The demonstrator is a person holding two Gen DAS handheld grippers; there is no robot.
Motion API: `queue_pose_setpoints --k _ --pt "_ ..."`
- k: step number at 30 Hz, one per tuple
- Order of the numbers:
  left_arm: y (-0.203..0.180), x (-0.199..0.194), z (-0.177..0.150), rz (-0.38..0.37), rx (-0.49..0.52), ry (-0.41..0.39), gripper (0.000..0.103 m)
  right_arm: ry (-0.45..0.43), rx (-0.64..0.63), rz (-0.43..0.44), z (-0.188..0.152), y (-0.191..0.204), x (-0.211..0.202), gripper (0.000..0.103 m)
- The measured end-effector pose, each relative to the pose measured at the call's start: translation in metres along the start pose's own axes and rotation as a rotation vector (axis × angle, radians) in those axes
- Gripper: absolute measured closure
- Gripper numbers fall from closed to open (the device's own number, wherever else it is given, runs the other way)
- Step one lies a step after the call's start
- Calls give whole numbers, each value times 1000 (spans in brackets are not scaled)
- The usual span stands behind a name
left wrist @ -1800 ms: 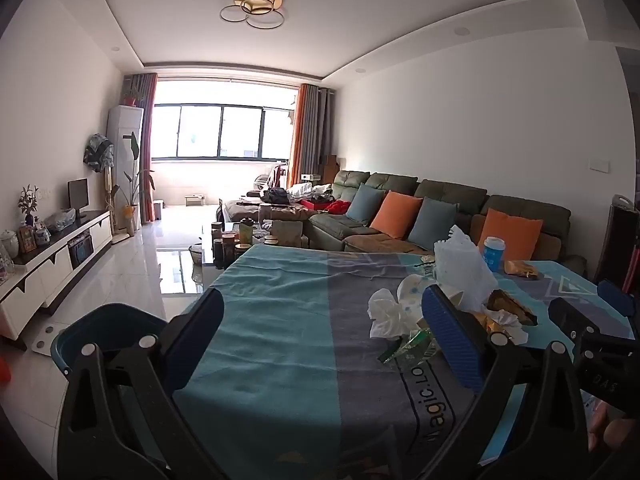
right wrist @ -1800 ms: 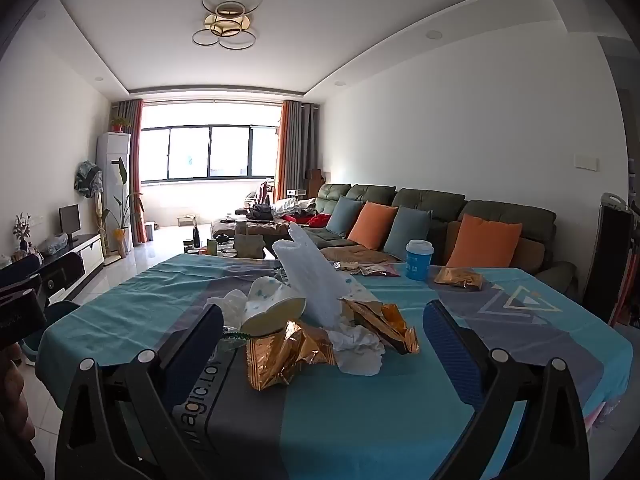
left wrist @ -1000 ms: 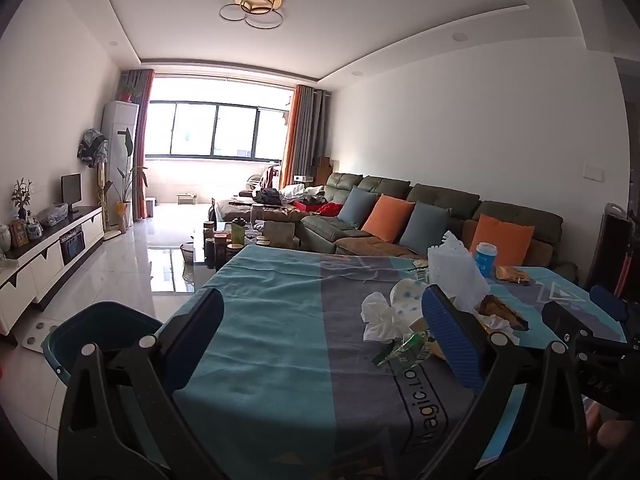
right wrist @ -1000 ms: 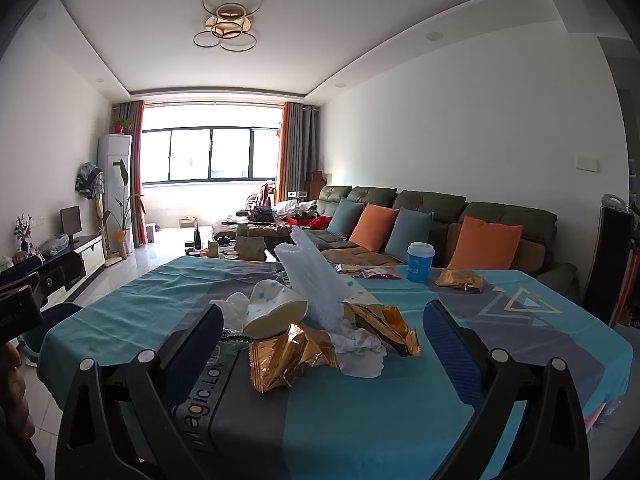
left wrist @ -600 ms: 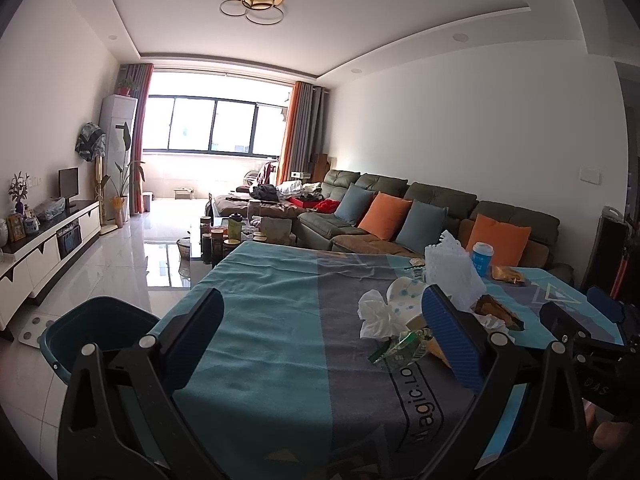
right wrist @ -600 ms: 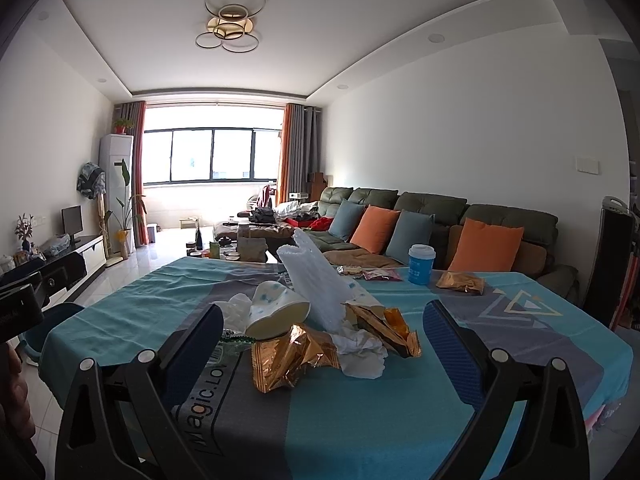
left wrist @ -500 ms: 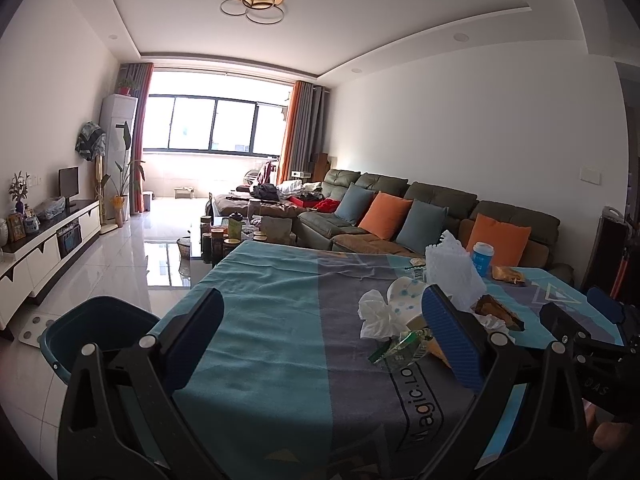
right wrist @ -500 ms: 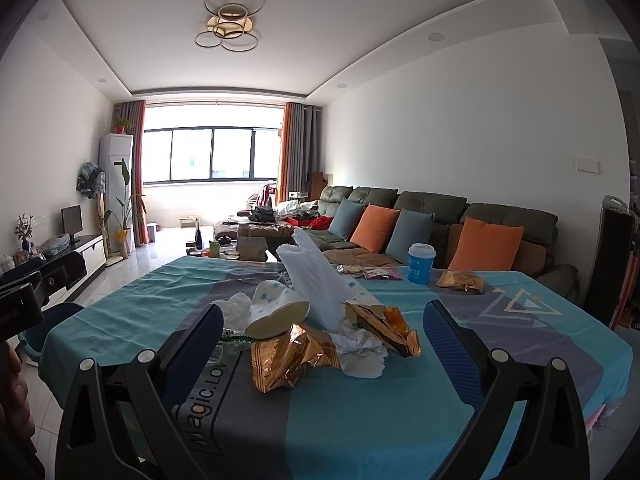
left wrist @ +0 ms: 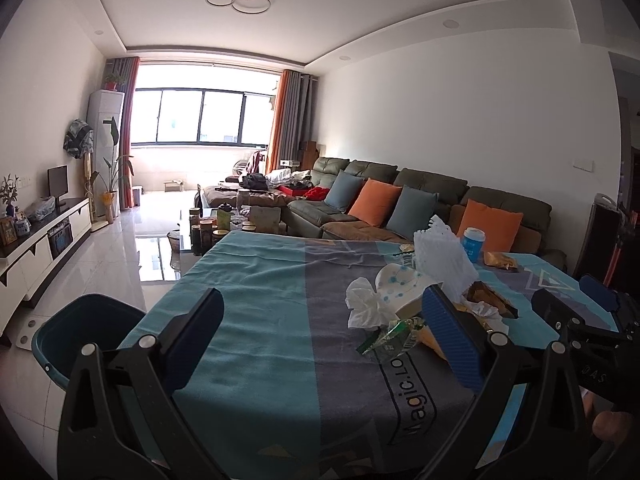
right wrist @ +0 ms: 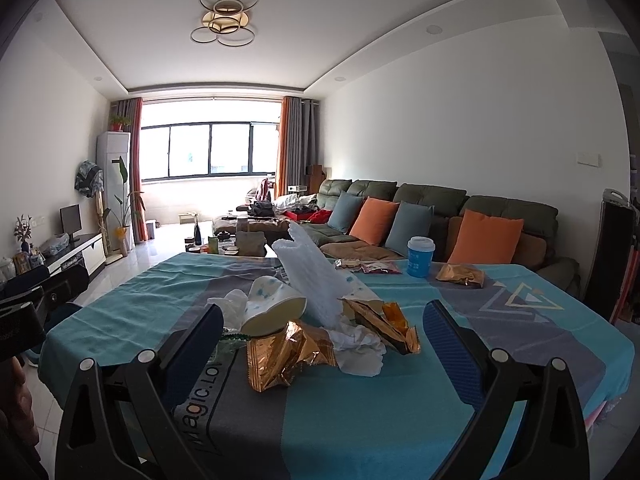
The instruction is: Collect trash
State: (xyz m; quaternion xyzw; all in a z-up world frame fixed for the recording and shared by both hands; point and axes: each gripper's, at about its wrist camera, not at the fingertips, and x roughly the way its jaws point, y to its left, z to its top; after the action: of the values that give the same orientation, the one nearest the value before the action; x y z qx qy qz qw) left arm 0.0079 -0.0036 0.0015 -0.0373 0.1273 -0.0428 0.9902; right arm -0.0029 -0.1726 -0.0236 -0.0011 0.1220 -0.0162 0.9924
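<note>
A heap of trash lies mid-table: a gold foil wrapper (right wrist: 286, 354), a second foil wrapper (right wrist: 384, 326), crumpled tissue (right wrist: 358, 350), a tipped paper cup (right wrist: 272, 310), a white plastic bag (right wrist: 314, 280) and a green wrapper (left wrist: 390, 340). My right gripper (right wrist: 324, 350) is open and empty, just short of the heap. My left gripper (left wrist: 324, 338) is open and empty, to the left of the heap, over the tablecloth. A dark teal bin (left wrist: 86, 332) stands on the floor left of the table.
The table wears a teal and grey cloth (right wrist: 520, 332). At its far side stand a blue cup (right wrist: 420, 256), another gold wrapper (right wrist: 460, 274) and small packets (right wrist: 374, 267). A sofa with cushions (right wrist: 440, 216) runs behind, a TV cabinet (left wrist: 40, 236) on the left.
The left wrist view has tilted up a little, so the table and trash sit lower and farther in it. The right gripper has barely moved. Both stay open.
</note>
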Motion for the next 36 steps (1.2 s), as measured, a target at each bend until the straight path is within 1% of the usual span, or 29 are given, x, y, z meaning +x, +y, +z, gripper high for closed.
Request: queue_pose_setpoints --k 4,9,11,15,18,20,24,28,31,32,33,34,35,36 --pt "-8 5 1 -16 32 4 5 16 1 4 1 -3 5 6" --pt "-19 24 2 -53 76 51 5 62 10 23 1 -7 20 6" --pt "-28 35 2 -66 117 68 5 84 20 34 1 -10 27 6" --pt "-44 62 -2 -98 209 140 5 138 33 61 1 -16 44 6" --pt "-55 81 -9 -110 286 187 5 174 41 77 2 -20 56 6" --pt "-61 94 -16 -102 345 215 5 201 39 91 2 -21 64 6" --pt "-68 112 -26 -117 416 264 6 271 27 143 1 -19 82 6" --pt "-75 122 -32 -152 452 294 13 332 14 187 -2 -13 99 6" --pt "-80 130 -38 -175 478 326 20 381 19 209 -5 -12 112 7" --pt "-82 133 -40 -182 483 336 24 393 18 213 -5 -11 115 8" --pt "-83 136 -42 -184 489 348 27 405 14 216 -7 -10 118 10" --pt "-84 137 -44 -194 490 359 29 417 11 224 -7 -9 121 14" --pt "-84 139 -46 -201 490 371 34 429 13 232 -9 -9 123 17" --pt "-84 142 -49 -205 492 386 39 441 12 236 -10 -8 126 22"
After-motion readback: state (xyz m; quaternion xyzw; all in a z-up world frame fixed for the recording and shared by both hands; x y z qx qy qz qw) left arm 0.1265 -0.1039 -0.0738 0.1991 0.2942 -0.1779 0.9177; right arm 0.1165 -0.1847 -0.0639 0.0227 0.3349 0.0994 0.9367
